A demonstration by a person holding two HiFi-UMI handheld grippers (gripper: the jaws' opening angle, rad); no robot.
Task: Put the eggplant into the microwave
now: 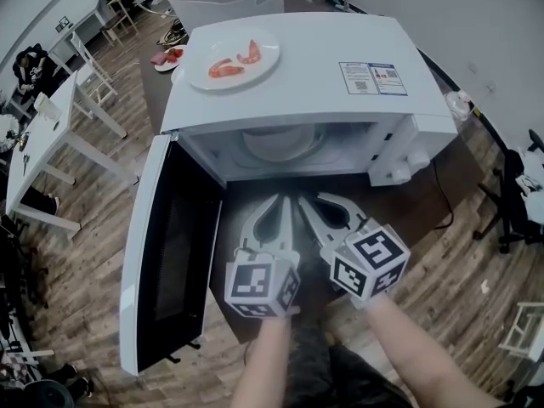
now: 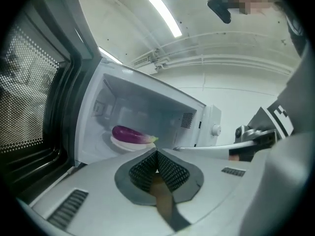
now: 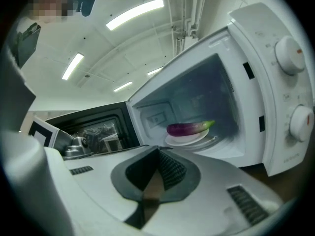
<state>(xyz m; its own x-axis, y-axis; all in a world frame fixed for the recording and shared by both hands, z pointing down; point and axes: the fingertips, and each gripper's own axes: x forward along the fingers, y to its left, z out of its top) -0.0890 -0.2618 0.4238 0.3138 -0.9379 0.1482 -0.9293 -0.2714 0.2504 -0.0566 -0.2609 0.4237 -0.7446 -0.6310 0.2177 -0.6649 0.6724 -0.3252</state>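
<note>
The eggplant [image 3: 189, 128] was purple with a green stem, its plate [image 3: 187, 140] white. The microwave [image 1: 323, 66] was white, its door window [image 1: 170, 253] black with dotted mesh; the floor [image 1: 93, 219] brown wood-grain.

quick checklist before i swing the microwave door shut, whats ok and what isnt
1. Eggplant inside the microwave: ok, it lies on the white plate in the cavity.
2. Left gripper let go: ok, jaws together, nothing between them.
3. Right gripper let go: ok, jaws together, nothing between them.
4. Both grippers out of the cavity: ok, the head view shows their tips just outside the opening.
5. Door ready to push: ok, it stands wide open at the left.
6. Door's swing path free: probably not ok, both grippers sit right in front of the opening.
</note>
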